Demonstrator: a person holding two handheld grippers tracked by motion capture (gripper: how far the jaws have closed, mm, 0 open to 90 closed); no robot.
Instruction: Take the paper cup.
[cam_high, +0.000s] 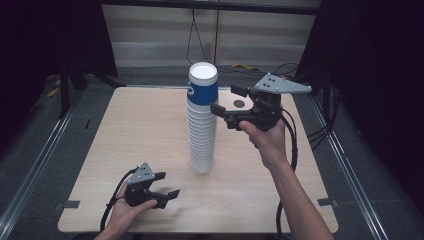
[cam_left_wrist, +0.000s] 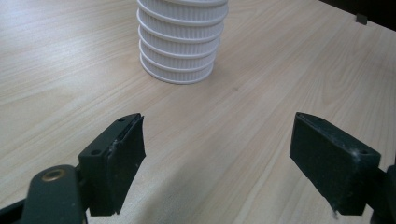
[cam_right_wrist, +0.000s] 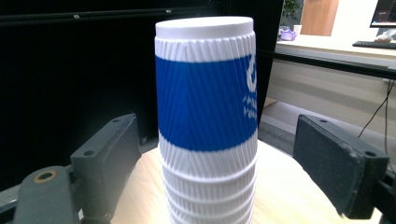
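While a tall stack of white ribbed paper cups (cam_high: 202, 125) stands upright near the middle of the light wooden table (cam_high: 140, 135), the top cup with a wide blue band (cam_high: 203, 92) is seen at its very top. The black right gripper (cam_high: 229, 104) is held up high beside the stack, level with the blue cup. Its jaws are spread wide, and in the right gripper view the blue cup (cam_right_wrist: 205, 98) is seen between them, with a gap on each side, so nothing is squeezed. The black left gripper (cam_high: 166, 186) is held low, close to the table, in front of the stack and a little to its left. Its jaws are spread wide too, and nothing is held between them. In the left gripper view the bottom of the stack (cam_left_wrist: 180, 39) is seen farther off, well apart from the jaws.
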